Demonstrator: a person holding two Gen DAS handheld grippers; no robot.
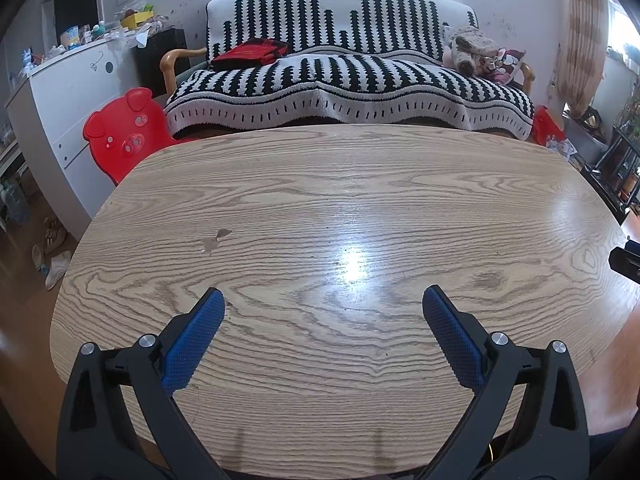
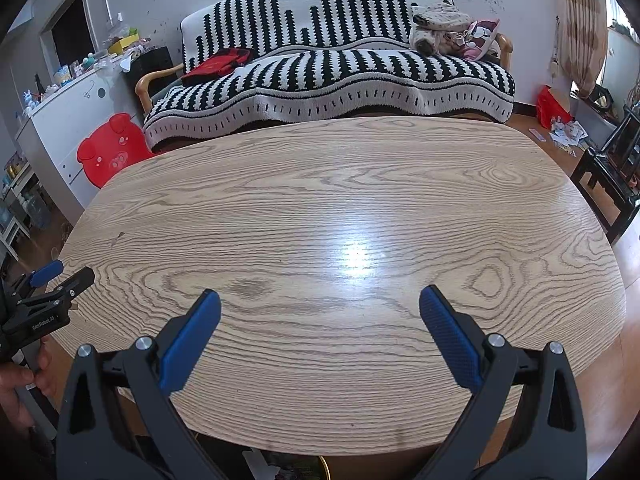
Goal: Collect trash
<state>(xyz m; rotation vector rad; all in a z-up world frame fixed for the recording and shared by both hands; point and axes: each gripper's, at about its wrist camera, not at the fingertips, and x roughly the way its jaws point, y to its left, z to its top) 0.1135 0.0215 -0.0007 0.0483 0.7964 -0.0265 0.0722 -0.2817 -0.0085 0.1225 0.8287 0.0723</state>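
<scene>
Left gripper (image 1: 324, 300) spread wide, nothing held; right gripper (image 2: 320, 300) likewise wide apart and unloaded. Both hover over near edge of table (image 1: 360, 184). No trash visible ahead of either. Scattered papers (image 2: 568, 134) on floor, far forward-right of right gripper: likely target, right hand nearer.

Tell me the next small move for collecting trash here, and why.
Probably swing the right claw toward the scattered papers on the floor past the table's far right corner. Both claws are open and hold nothing; the left claw hovers likewise over the wooden table, which shows only a small stain, no trash. Whether those papers are trash cannot be told from here.
</scene>
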